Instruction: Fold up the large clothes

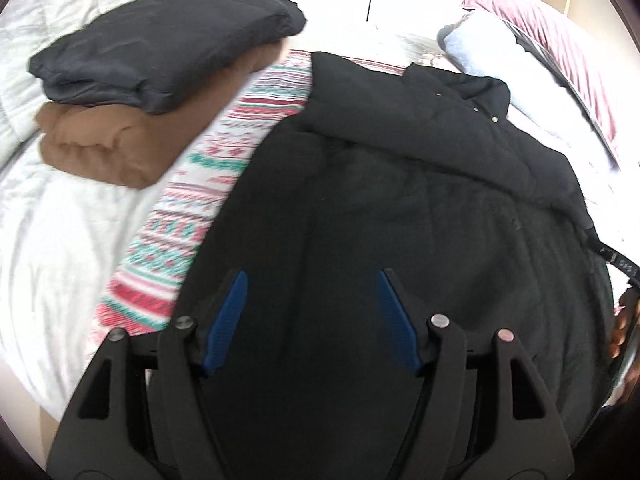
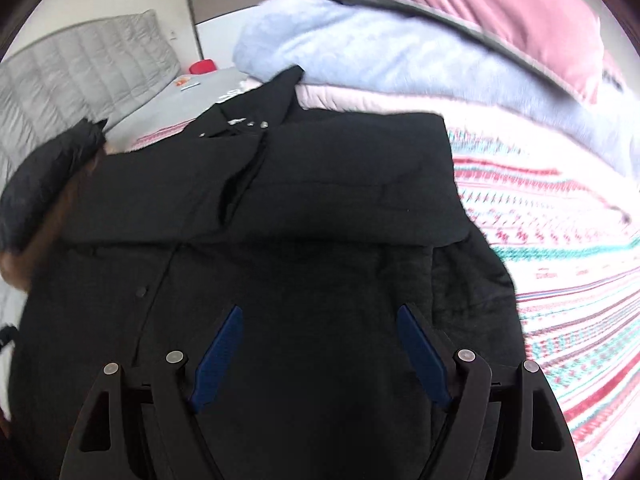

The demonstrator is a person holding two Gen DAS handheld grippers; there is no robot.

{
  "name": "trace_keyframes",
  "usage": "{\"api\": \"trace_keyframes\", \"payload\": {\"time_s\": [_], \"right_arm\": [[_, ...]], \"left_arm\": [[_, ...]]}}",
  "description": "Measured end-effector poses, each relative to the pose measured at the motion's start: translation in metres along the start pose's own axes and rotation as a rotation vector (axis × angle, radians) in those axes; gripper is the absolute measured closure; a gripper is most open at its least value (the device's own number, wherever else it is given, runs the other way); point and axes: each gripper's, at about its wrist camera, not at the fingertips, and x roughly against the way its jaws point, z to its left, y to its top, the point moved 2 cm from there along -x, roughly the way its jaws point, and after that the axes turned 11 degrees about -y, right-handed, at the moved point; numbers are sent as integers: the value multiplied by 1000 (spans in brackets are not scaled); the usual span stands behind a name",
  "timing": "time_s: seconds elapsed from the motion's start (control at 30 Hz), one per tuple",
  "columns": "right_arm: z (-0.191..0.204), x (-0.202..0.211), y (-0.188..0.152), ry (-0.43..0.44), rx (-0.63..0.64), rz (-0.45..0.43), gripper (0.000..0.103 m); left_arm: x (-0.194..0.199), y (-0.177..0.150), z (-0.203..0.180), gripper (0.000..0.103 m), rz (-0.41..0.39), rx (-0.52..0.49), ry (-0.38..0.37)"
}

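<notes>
1. Looking along the left wrist view, the left gripper (image 1: 312, 280) hangs over the black coat (image 1: 400, 208) with its blue pads spread apart and nothing between them; no cloth is pinched. The coat lies flat on the patterned blanket (image 1: 224, 152), upper part already doubled over, collar and snap buttons toward the far end, which judges as a fold partly done
2. A folded dark garment (image 1: 160, 48) sits stacked on a folded brown garment (image 1: 104, 148) to the coat's left, apparently set aside as finished pieces so the working area stays free
3. A strap at the right edge carries small white characters, too blurred to read
4. Along the right wrist view, the right gripper (image 2: 320, 316) also stands spread wide above the coat (image 2: 300, 200), holding nothing. The folded-over flap lies across the coat's width, its edge just ahead of the pads
5. A pale blue duvet (image 2: 380, 52) and pink bedding (image 2: 480, 8) are heaped beyond the coat. No brand or label is legible here
</notes>
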Motion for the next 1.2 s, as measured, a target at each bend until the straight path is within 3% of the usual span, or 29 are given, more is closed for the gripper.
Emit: {"api": "trace_keyframes", "payload": {"time_s": [0.13,0.33,0.53,0.7,0.8,0.9,1.0,1.1,1.2], "right_arm": [[3,31,-18,-38,61,-44,23],[-17,83,-77,-77,49,-109,21],[-67,97,-153,-153,-93,-40,21],[-115,113,-193,-50,-262,39,21],[-141,114,-226,65,-434,125,22],[-156,118,-247,164,-562,150,25],[-161,125,-262,231,-611,151,27],[-161,126,-274,257,-635,173,39],[-155,113,-284,263,-667,250,59]], "left_arm": [[17,-20,10,28,-36,-61,49],[31,-50,23,26,-33,-135,74],[46,-78,72,26,-17,10,38],[66,-93,107,27,-43,182,-80],[74,-104,114,27,-39,230,-156],[81,-119,114,34,-35,247,-197],[82,-132,117,40,-11,257,-221],[78,-142,119,46,13,289,-267],[76,-146,113,53,12,266,-259]]}}
